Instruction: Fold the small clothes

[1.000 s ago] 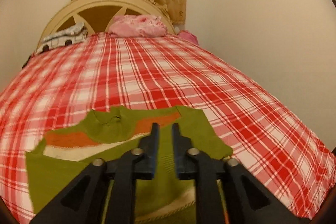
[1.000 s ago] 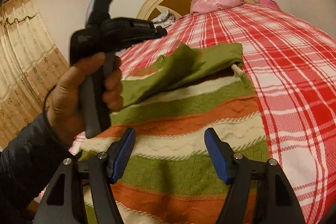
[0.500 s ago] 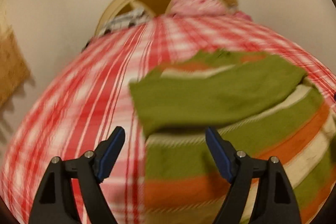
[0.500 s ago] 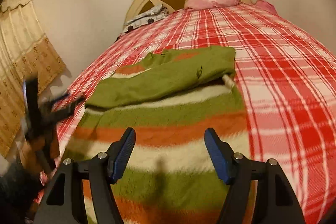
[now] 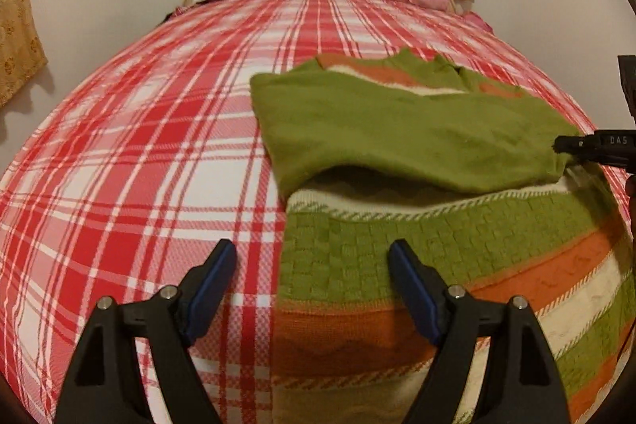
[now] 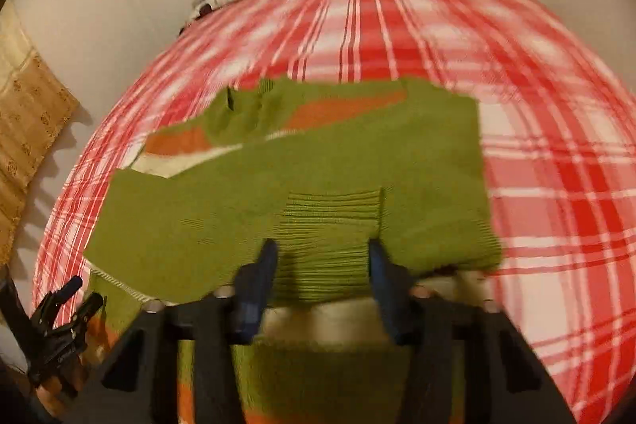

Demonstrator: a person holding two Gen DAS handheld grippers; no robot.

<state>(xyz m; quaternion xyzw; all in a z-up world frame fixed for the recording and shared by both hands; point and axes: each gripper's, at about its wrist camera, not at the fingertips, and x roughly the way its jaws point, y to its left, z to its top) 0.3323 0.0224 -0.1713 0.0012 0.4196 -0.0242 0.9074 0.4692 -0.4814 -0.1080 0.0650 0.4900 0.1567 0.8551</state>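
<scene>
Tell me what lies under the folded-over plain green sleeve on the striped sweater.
Under the plain green sleeve lies the green, orange and cream striped knitted sweater, on the red plaid bedsheet. The stripes beneath the sleeve are covered.

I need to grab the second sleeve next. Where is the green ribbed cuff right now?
In the right wrist view the green ribbed cuff lies low at centre between the right gripper pads, on the green sleeve folded across the striped sweater.
</scene>
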